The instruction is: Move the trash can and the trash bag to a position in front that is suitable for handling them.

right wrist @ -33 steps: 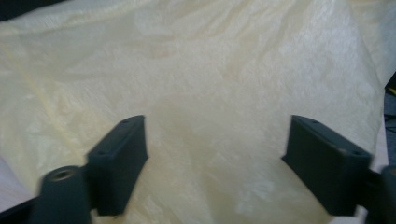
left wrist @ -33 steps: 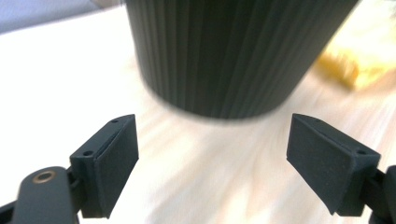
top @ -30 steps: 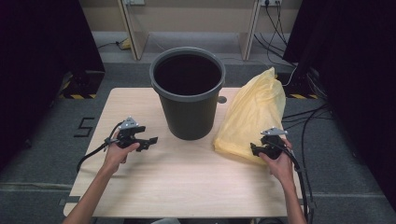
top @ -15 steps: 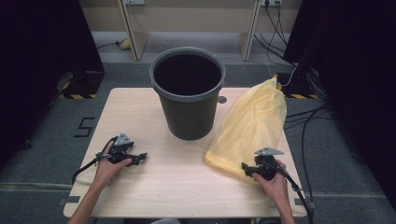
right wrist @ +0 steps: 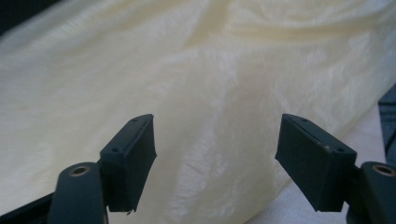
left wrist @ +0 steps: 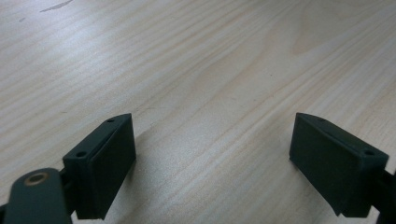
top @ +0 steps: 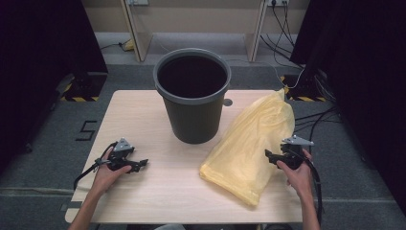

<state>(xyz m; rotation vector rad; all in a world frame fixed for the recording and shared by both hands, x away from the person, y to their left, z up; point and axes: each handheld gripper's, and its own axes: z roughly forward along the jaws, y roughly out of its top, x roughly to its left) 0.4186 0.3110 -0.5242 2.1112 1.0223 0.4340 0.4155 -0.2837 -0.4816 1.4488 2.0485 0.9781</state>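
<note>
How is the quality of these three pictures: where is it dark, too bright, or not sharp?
High view: the inside of the bucket is black, and both side areas beyond the table are dark. Right gripper view: the yellow bag looks pale, washed out and soft. Left gripper view: the wood grain is sharp, with a shadow beside one of the fingers.
</note>
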